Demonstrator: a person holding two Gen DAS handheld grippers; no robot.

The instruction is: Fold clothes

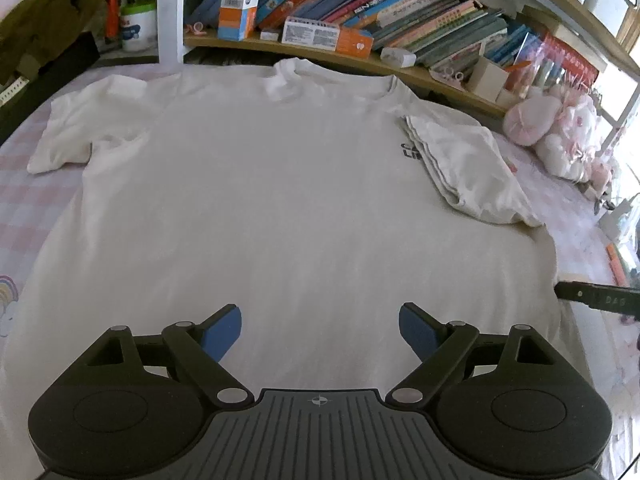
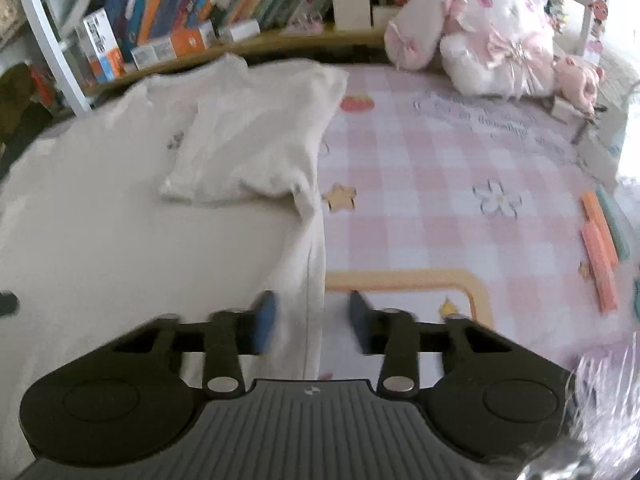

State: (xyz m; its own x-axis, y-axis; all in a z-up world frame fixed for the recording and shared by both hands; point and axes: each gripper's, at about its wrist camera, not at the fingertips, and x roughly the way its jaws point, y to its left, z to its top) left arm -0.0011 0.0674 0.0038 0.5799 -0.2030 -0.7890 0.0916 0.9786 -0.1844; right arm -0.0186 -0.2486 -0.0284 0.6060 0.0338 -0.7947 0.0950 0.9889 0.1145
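A white T-shirt (image 1: pixel 260 200) lies flat on the pink checked bed sheet (image 2: pixel 440 160), collar toward the shelf. Its right sleeve (image 1: pixel 468 164) is folded inward onto the chest, next to a small dark print; the left sleeve (image 1: pixel 80 132) is spread out. My left gripper (image 1: pixel 320 328) hovers open over the shirt's lower middle with nothing between its blue pads. My right gripper (image 2: pixel 312 316) stands over the shirt's right side edge (image 2: pixel 316 264), jaws a little apart. The seam runs between them, and the pads do not press on it. One of its dark fingers (image 1: pixel 596 300) shows at the shirt's right edge.
A wooden shelf of books and boxes (image 1: pixel 400 8) runs along the bed's far side. Pink and white plush toys (image 2: pixel 492 36) sit at the far right corner. Orange and green strips (image 2: pixel 600 248) lie on the sheet at right. A white post (image 1: pixel 168 8) stands at far left.
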